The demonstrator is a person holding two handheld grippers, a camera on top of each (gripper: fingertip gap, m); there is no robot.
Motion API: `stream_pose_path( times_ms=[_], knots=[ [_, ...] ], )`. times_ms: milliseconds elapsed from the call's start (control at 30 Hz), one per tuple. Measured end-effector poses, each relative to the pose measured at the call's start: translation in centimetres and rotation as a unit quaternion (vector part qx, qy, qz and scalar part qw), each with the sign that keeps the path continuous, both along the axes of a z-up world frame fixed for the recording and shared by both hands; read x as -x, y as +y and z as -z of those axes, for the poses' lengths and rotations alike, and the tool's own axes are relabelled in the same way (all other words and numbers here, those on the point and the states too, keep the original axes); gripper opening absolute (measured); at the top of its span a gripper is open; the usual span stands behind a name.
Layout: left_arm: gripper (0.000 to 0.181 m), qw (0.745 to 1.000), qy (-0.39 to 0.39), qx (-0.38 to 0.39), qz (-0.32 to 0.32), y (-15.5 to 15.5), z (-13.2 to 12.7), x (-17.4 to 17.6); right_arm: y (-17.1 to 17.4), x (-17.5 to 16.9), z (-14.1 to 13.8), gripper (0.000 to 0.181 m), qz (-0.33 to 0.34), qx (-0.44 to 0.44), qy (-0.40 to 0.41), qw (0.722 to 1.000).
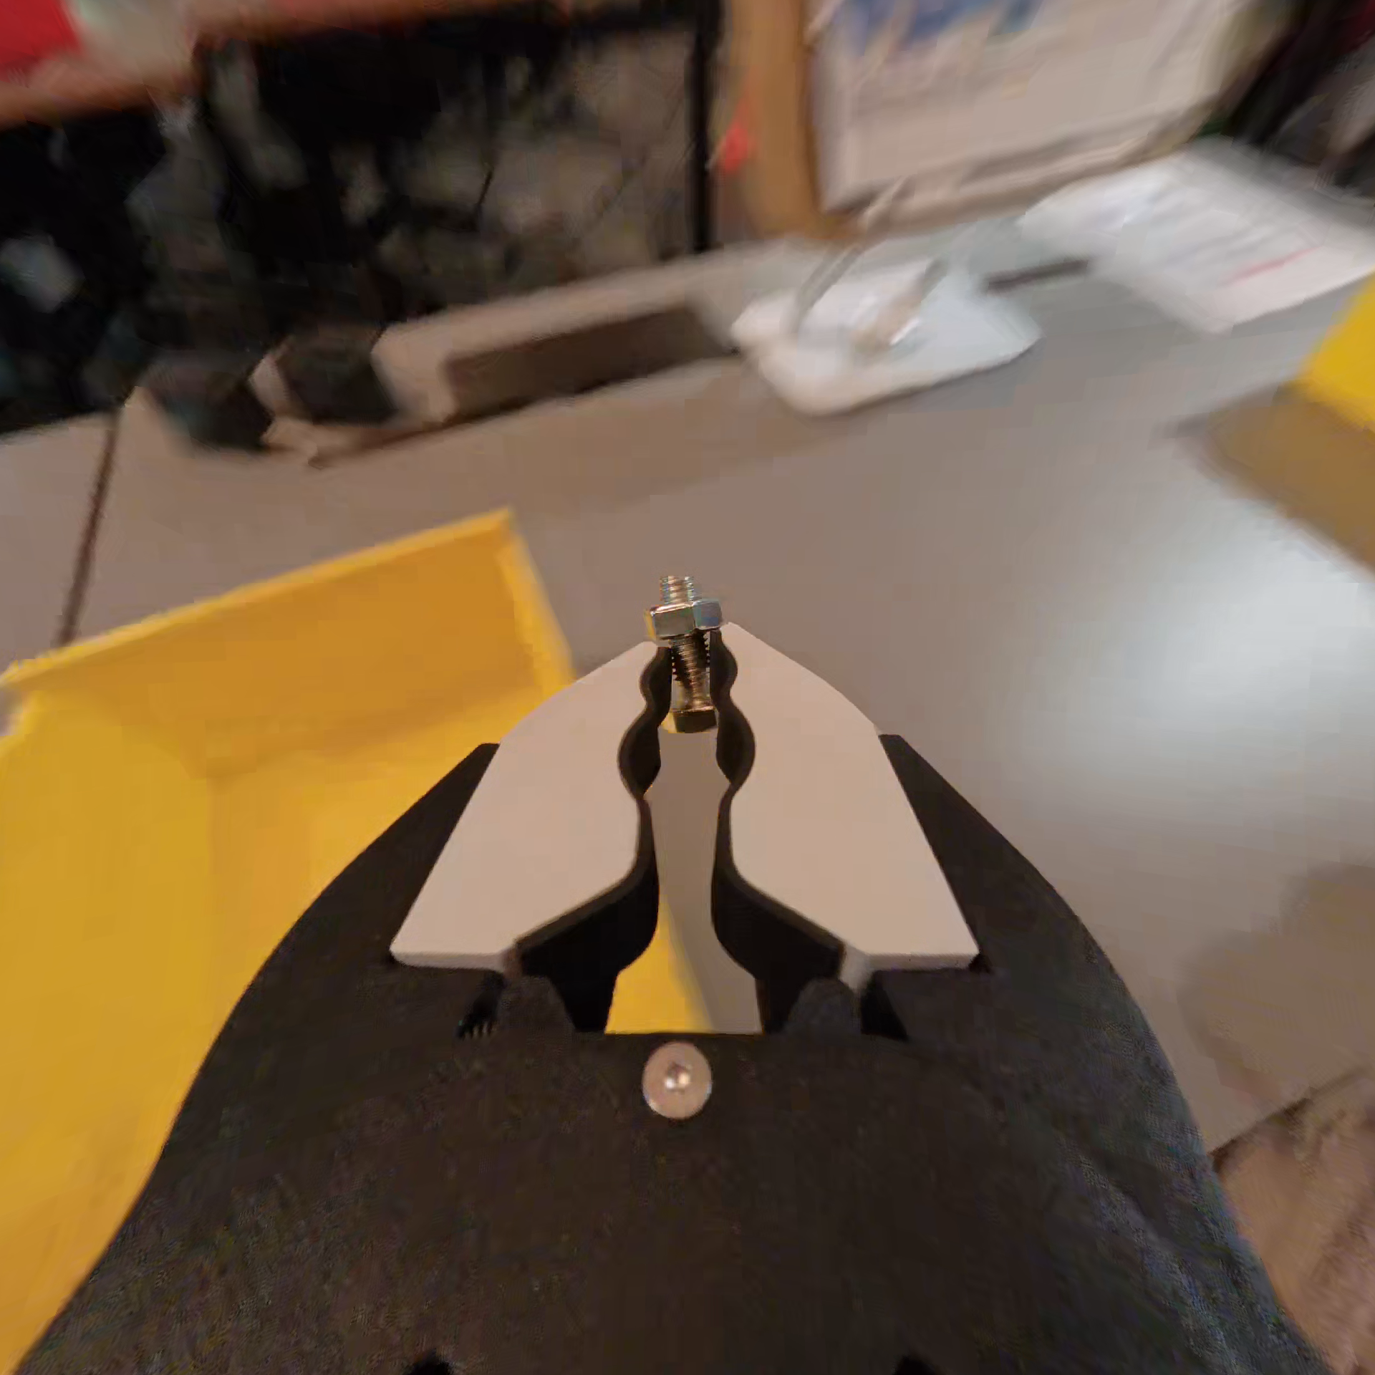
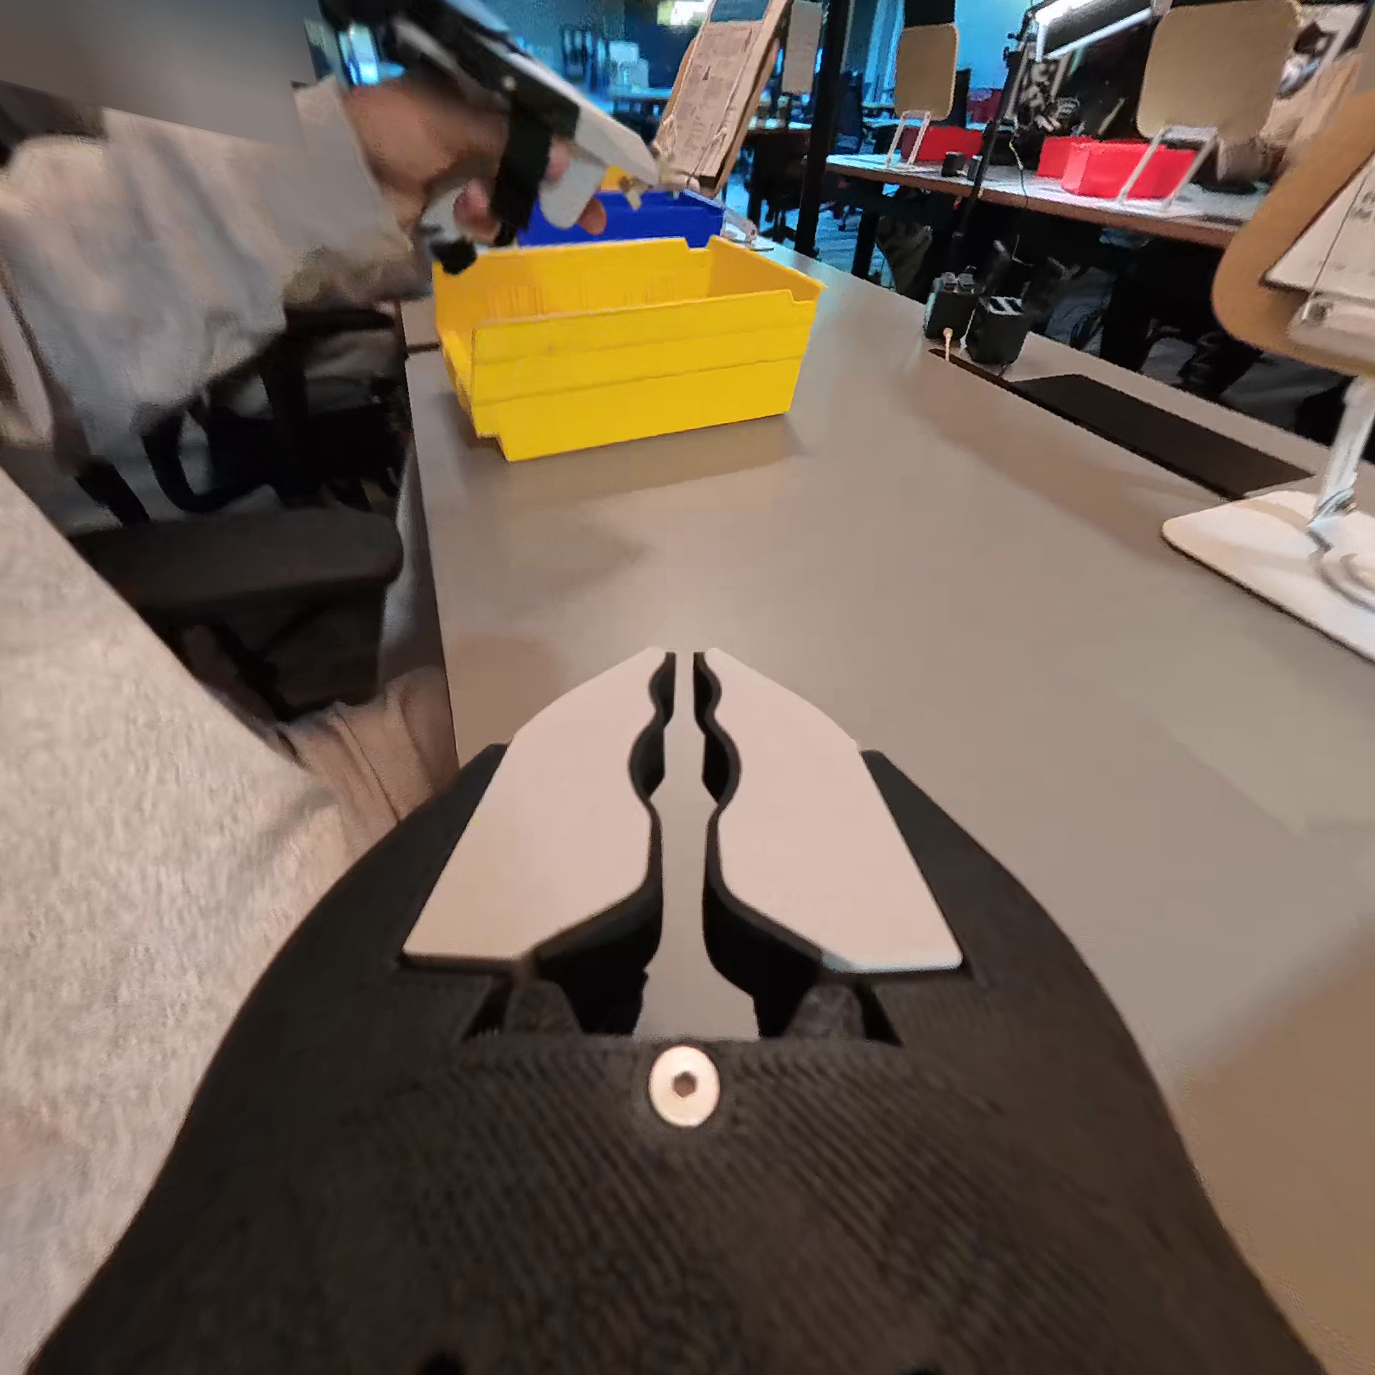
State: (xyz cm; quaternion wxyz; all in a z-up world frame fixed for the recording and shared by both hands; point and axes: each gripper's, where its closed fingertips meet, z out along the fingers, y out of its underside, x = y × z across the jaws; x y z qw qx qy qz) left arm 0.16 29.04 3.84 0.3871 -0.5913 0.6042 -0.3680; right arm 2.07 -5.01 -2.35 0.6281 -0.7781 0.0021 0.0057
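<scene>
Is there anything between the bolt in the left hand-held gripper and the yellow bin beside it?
Nothing visible. The left hand-held gripper holds the bolt, nut near its tip, beside the open yellow bin; only air and bare grey table between.

No writing can be read; the sheets on the brown boards (image 2: 718,89) are too blurred.
</scene>
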Motion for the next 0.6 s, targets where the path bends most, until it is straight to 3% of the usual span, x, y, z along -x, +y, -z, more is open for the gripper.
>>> stream_pose_path(
  times_ms=[33,100,167,233,300,367,500,600],
  knots=[
    [0.013,0.999,-0.044,0.013,0.024,-3.4,-1.2,-0.9,0.4,-0.6,-0.2,0.003,0.011,-0.014,0.036,0.999],
    [0.013,0.989,-0.11,0.041,0.084,-11.0,-1.9,-2.8,1.4,-2.0,-0.8,0.001,0.042,-0.05,0.137,0.988],
    [0.013,0.977,-0.15,0.064,0.134,-18.2,-0.5,-4.5,2.1,-2.6,-2.1,0.009,0.048,-0.105,0.226,0.967],
    [0.014,0.964,-0.16,0.08,0.198,-25.0,2.5,-5.8,1.4,-3.5,-2.3,0.013,0.068,-0.132,0.233,0.961],
    [0.013,0.943,-0.112,0.112,0.293,-31.1,6.9,-5.5,-0.2,-4.7,-1.9,0.015,0.096,-0.135,0.182,0.969],
    [0.011,0.939,-0.072,0.125,0.312,-33.3,9.7,-5.3,-1.8,-5.7,-1.1,0.009,0.103,-0.11,0.139,0.979],
    [0.012,0.927,-0.069,0.153,0.334,-34.2,9.5,-5.1,-3.0,-6.2,0.2,0.006,0.073,-0.059,0.121,0.988],
    [0.012,0.927,-0.069,0.137,0.342,-34.5,9.6,-4.8,-2.2,-4.7,0.6,0.008,0.036,-0.054,0.148,0.987]
  ],
)
